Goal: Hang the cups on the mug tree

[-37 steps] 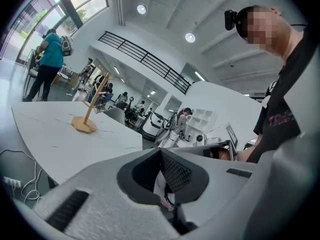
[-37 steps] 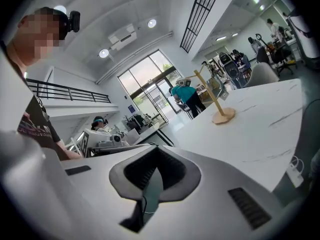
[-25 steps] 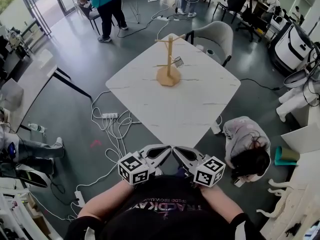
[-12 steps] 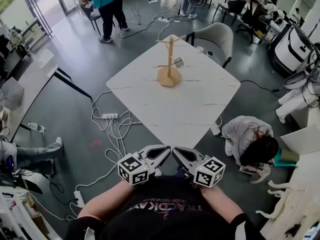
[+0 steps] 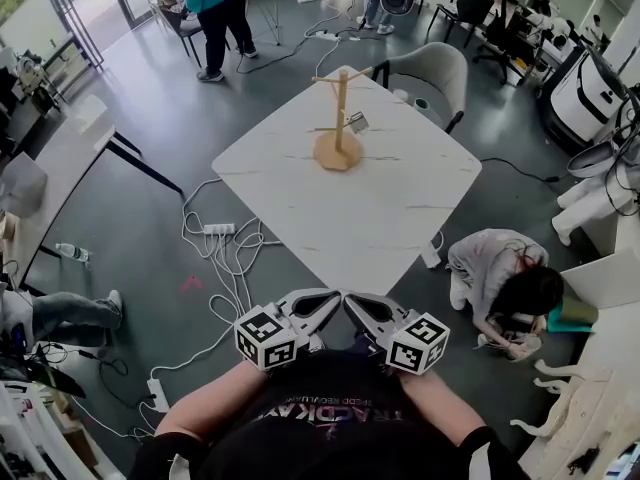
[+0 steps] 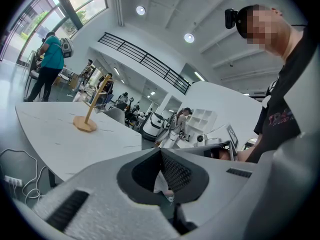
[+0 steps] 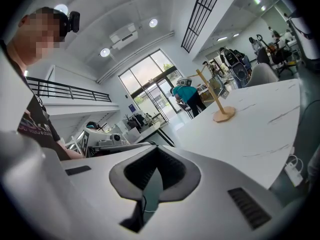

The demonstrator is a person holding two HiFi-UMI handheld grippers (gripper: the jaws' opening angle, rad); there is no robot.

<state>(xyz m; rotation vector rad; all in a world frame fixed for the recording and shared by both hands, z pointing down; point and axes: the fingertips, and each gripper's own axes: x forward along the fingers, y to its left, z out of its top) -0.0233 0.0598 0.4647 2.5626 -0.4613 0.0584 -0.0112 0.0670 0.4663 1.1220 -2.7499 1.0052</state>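
- A person is holding 2 grippers close to their chest, short of the near corner of a white table (image 5: 380,218).
- The left gripper (image 5: 328,302) is pointing toward the table. Its fingers are pressing together with nothing between them, as the left gripper view (image 6: 161,154) is showing.
- The right gripper (image 5: 357,305) is sitting just beside it, their tips close together. Its fingers are likewise meeting on nothing in the right gripper view (image 7: 156,156).
- A wooden mug tree (image 5: 338,128) is standing upright on the far part of the table, well apart from both grippers.
- A small pale object (image 5: 357,122) is hanging at a right-hand peg, and it is too small to tell whether it is a cup.
- A grey chair (image 5: 430,78) is standing at the table's far side.
- White cables (image 5: 225,253) are trailing across the floor to the left of the table.
- 1 person (image 5: 500,288) is crouching on the floor to the right of the table, and another in a teal top (image 5: 205,8) is standing far off.
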